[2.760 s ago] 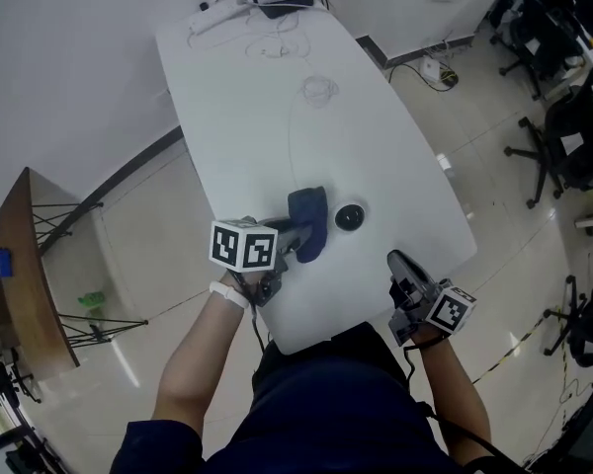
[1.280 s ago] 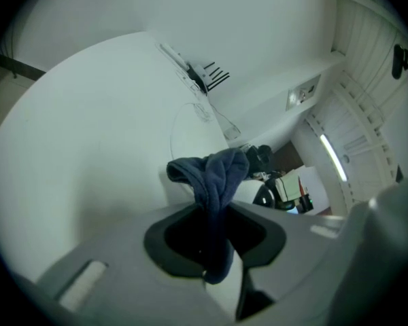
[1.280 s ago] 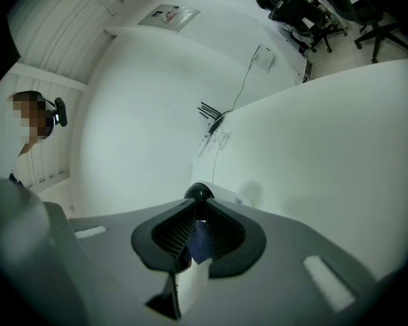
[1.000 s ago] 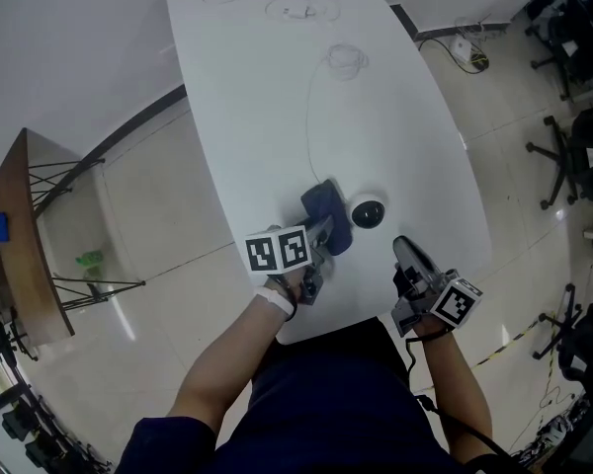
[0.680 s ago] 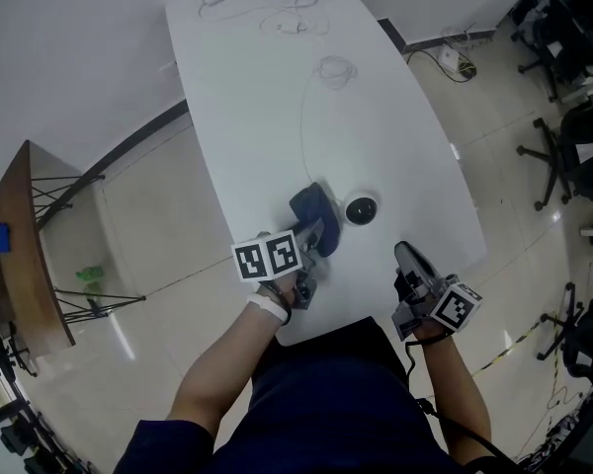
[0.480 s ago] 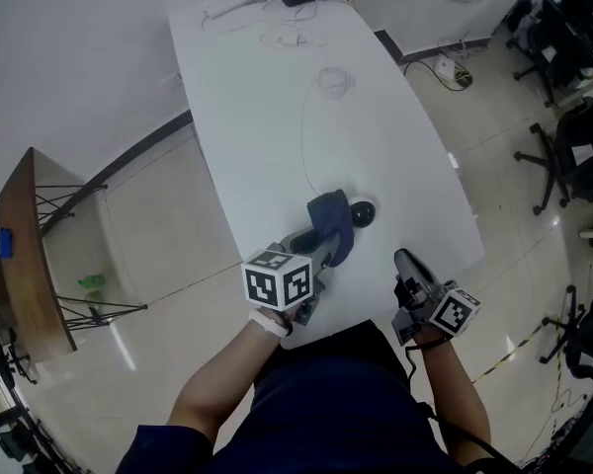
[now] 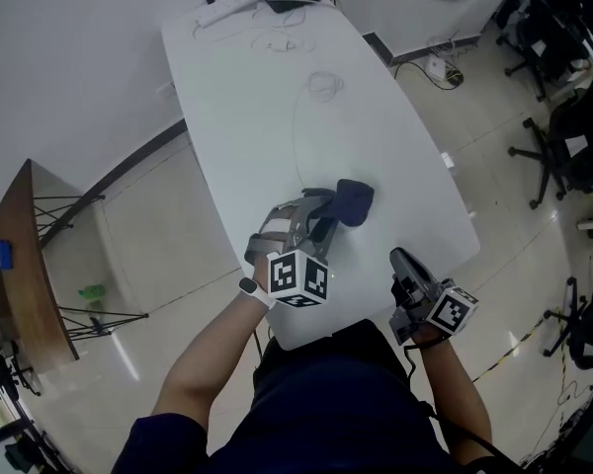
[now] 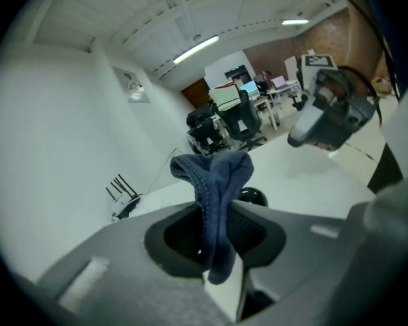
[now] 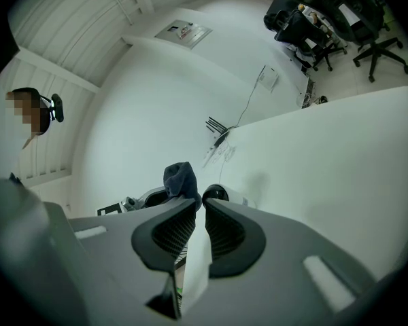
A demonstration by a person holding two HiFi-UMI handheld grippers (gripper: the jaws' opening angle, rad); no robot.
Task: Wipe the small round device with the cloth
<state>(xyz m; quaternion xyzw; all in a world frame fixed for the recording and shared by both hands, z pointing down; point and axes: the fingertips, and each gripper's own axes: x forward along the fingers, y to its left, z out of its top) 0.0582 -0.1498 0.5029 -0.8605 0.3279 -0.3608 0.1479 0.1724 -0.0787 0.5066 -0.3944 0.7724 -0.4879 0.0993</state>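
White table [image 7: 277, 117] fills mid-frame. Left gripper [image 7: 316, 220], jaws pinching the cloth [image 7: 353, 202], has risen and rolled, so the cloth now hides the device [image 9: 215, 193] from overhead, near frame centre; a wiping pass looks begun. Right gripper [image 7: 400, 262], lower right, barely parted, empty.

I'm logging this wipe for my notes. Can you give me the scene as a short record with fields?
left gripper: shut on the blue cloth
blue cloth: bunched, sticking out past the jaws
small round device: on the white table, behind the cloth; contact unclear
right gripper: jaws slightly apart, empty
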